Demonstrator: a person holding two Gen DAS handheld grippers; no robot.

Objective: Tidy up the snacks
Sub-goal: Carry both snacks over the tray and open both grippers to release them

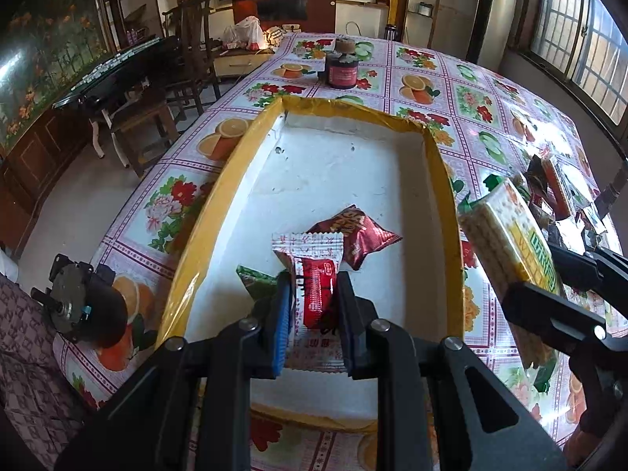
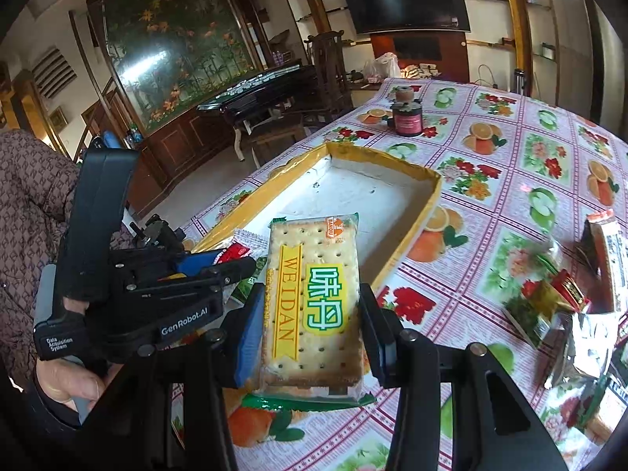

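Your left gripper point(image 1: 314, 294) fingers clamped on a red-and-white sachet point(image 1: 318, 292) over the yellow-rimmed tray point(image 1: 443, 180), your right gripper point(image 2: 310, 310) fingers pinching the cracker pack point(image 2: 314, 294) above the tray's right edge, loose snacks point(image 2: 549, 306) toward the bench's right edge.

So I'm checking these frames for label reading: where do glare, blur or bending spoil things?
Left wrist view: the tray rim bows from fisheye, and the window is overexposed. Right wrist view: the cracker pack print is sharp, the snack pile is smeared, and glare streaks the wall painting.
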